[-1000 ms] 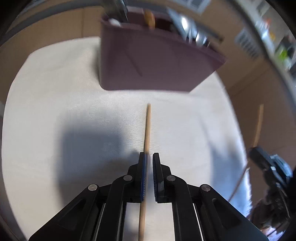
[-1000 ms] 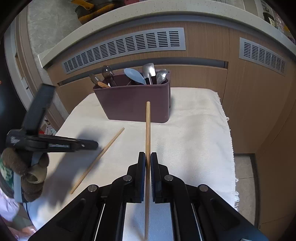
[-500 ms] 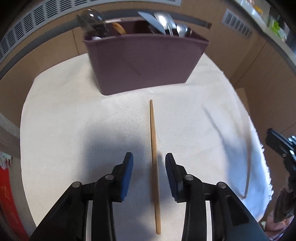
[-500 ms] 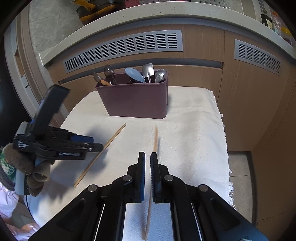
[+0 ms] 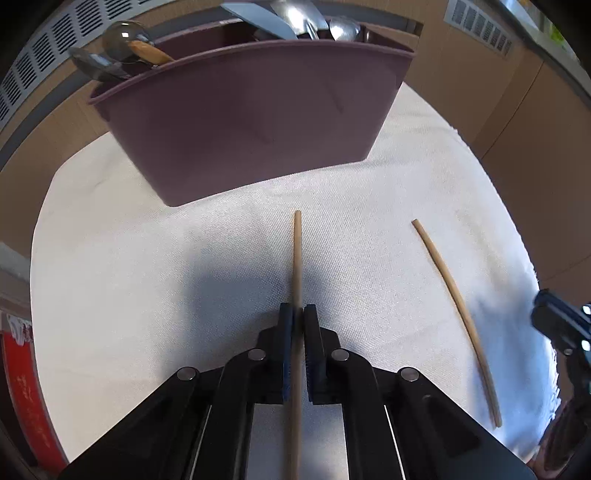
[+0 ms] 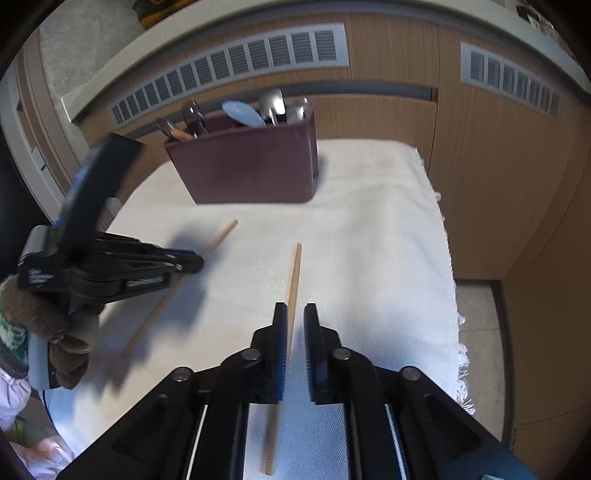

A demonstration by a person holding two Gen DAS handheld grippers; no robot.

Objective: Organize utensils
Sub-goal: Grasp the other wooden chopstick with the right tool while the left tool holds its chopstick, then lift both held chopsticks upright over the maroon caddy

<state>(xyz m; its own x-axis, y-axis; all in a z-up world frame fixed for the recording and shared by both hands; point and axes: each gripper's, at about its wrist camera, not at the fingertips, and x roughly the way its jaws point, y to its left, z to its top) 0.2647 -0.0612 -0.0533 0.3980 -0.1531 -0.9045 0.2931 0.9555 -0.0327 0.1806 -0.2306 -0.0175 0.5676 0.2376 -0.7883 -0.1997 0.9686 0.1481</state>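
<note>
The left claw [image 5: 297, 317] was closed on a thin, light wooden chopstick [image 5: 296, 266], its blue-padded fingers [image 5: 285, 347] pressed against the stick on both sides. Seen from the left wrist, the stick ran straight out from between the pads toward the dark maroon plastic utensil caddy [image 5: 251, 122], its far tip stopping short of the caddy's base. The caddy stood on the white woven cloth [image 5: 129, 266] that covered the surface, with metal spoons [image 5: 314, 22] and a wooden-handled utensil [image 5: 149, 51] poking above its rim. A second wooden chopstick [image 5: 458, 314] lay flat on the cloth well to the right of the left claw, and beyond its near end a dark part of the right claw [image 5: 561, 325] showed at the frame edge.

From the right wrist, the right claw [image 6: 295, 314] had its jaws opening, a narrow gap between them. The second chopstick [image 6: 291, 295] lay on the cloth between the fingers, close against the left pad [image 6: 280, 332] and clear of the right one, its tip aimed toward the caddy [image 6: 251, 166]. To the left, a hand in a brown knitted glove [image 6: 40, 325] held the left claw [image 6: 192, 263] over the first chopstick [image 6: 218, 238].
</note>
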